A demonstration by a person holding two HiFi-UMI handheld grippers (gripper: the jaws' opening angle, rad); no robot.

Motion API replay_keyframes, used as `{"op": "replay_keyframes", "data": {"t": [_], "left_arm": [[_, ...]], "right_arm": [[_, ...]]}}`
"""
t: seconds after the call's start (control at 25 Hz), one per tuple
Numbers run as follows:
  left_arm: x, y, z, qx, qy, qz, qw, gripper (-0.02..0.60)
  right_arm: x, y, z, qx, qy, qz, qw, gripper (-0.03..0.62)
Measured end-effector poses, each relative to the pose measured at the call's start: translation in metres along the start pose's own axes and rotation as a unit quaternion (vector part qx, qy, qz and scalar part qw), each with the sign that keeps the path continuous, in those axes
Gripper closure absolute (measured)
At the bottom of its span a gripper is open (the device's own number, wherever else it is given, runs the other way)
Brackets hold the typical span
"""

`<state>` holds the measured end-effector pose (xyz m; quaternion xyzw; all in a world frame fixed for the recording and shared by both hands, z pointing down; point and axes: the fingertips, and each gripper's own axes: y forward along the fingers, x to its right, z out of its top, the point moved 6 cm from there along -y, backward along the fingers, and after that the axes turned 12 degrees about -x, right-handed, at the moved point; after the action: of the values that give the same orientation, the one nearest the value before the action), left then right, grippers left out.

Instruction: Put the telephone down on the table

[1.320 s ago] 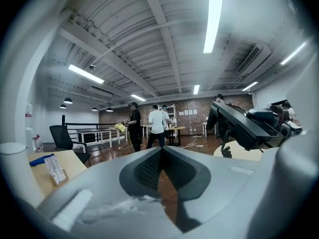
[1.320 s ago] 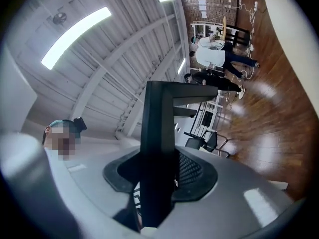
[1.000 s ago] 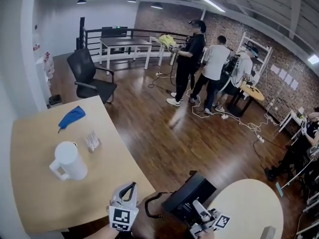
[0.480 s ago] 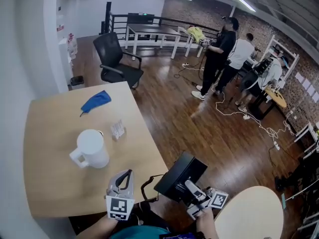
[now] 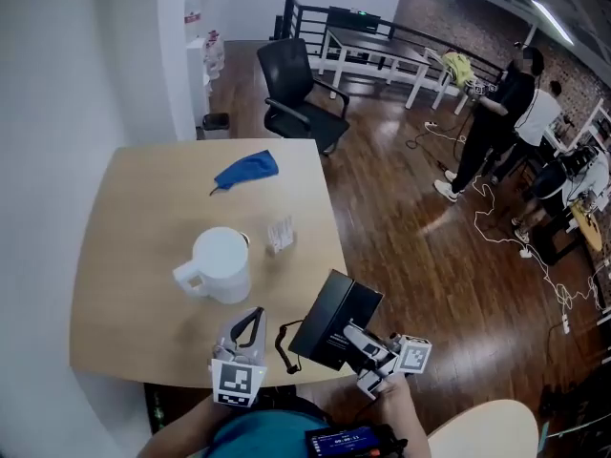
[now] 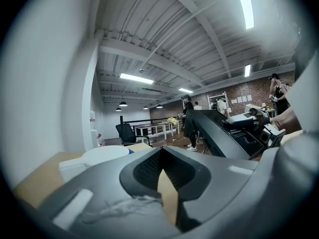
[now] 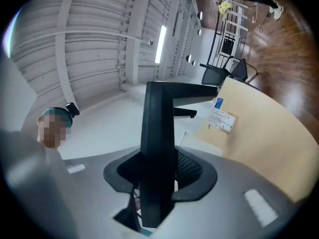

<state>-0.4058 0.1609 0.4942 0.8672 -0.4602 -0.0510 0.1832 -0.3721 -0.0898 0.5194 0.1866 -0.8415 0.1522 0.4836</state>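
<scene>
The black telephone [image 5: 329,313] hangs tilted over the near right corner of the beige table [image 5: 134,256], its curly cord [image 5: 284,337] drooping to the left. My right gripper [image 5: 351,335] is shut on the phone's lower edge. In the right gripper view the phone [image 7: 157,128] stands as a dark slab clamped between the jaws of the right gripper [image 7: 158,168]. My left gripper [image 5: 254,313] hovers over the table's near edge just left of the phone, shut with nothing in it. In the left gripper view the left gripper's [image 6: 162,149] tips meet and the phone [image 6: 219,133] shows to the right.
A white jug [image 5: 221,263] stands mid-table, close ahead of the left gripper. Beyond it lie a small clear packet [image 5: 280,234] and a blue cloth [image 5: 246,170]. A black office chair [image 5: 301,89] stands behind the table. A round table [image 5: 487,427] is at lower right; people [image 5: 501,113] stand far right.
Both grippers have swung left toward the beige table. The phone, still held by the right gripper, has gone from over the floor to over the table's corner.
</scene>
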Motion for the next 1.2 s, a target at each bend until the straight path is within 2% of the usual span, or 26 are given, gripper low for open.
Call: {"op": "replay_keyframes", "data": {"t": [0.28, 0.52, 0.76, 0.96, 1.2], "left_arm": [[-0.015, 0.009, -0.020, -0.045, -0.008, 0.062, 0.9971, 0.569], [-0.013, 0.011, -0.042, -0.100, -0.008, 0.090, 0.9908, 0.569], [-0.020, 0.016, -0.057, -0.143, -0.037, 0.117, 0.9821, 0.569], [-0.022, 0.019, -0.063, -0.160, -0.048, 0.135, 0.9766, 0.569], [-0.019, 0.026, -0.064, -0.166, -0.048, 0.137, 0.9754, 0.569]], "right_arm": [[0.062, 0.045, 0.004, -0.102, 0.042, 0.025, 0.994, 0.445], [0.118, 0.075, -0.005, -0.169, 0.080, 0.042, 0.981, 0.445], [0.167, 0.094, -0.009, -0.211, 0.104, 0.041, 0.971, 0.445], [0.197, 0.099, -0.017, -0.237, 0.134, 0.023, 0.962, 0.444], [0.210, 0.108, -0.011, -0.249, 0.121, 0.022, 0.961, 0.445]]}}
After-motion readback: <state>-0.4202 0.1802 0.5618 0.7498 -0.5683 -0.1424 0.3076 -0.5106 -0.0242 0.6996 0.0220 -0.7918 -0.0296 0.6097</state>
